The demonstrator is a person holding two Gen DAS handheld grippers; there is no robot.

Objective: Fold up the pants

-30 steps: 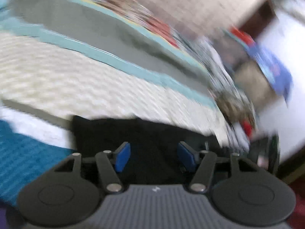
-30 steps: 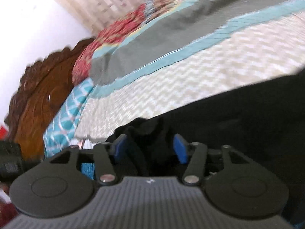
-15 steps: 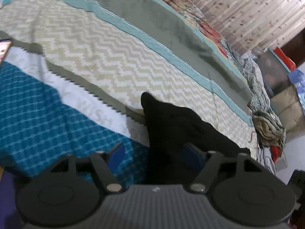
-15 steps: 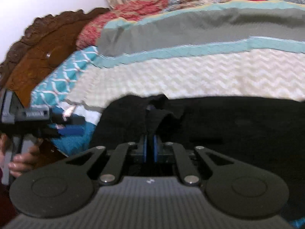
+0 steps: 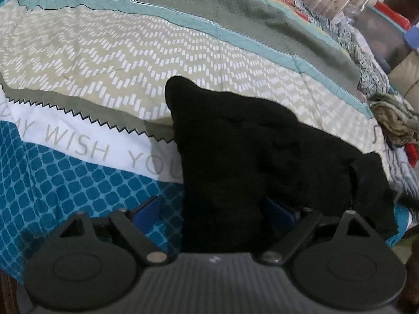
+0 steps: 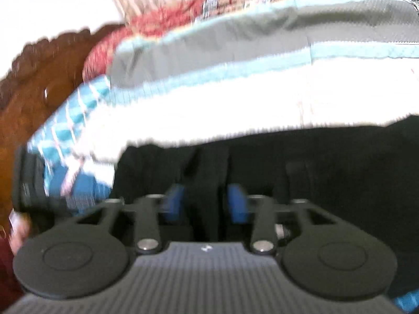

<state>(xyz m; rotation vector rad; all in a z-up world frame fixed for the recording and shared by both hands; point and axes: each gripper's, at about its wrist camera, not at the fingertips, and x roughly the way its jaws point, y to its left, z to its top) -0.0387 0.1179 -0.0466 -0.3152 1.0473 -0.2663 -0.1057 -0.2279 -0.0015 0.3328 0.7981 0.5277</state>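
The black fabric pants (image 5: 235,151) lie bunched on a patchwork bedspread (image 5: 117,60) of beige zigzag, grey, teal and blue panels, directly ahead of the left gripper (image 5: 212,212). Its jaws are opening and stand wide; the near end of the dark cloth runs down between the blue pads (image 5: 146,209), but the left-hand pad sits clear over the blue diamond print and neither pad is seen pressing the fabric. From there the pants rise away from the gripper to a rounded peak over the zigzag panel and spread off to its right toward the bed edge, where a crumpled olive cloth (image 5: 392,120) lies well apart. In the blurred right wrist view the pants (image 6: 327,170) fill the space ahead and to the right of the right gripper (image 6: 207,204). Its jaws are opening too, with a narrow upright fold of the black fabric standing between the blue pads (image 6: 237,204), a gap showing on each side. A carved brown wooden headboard (image 6: 34,99) stands far off to its left.
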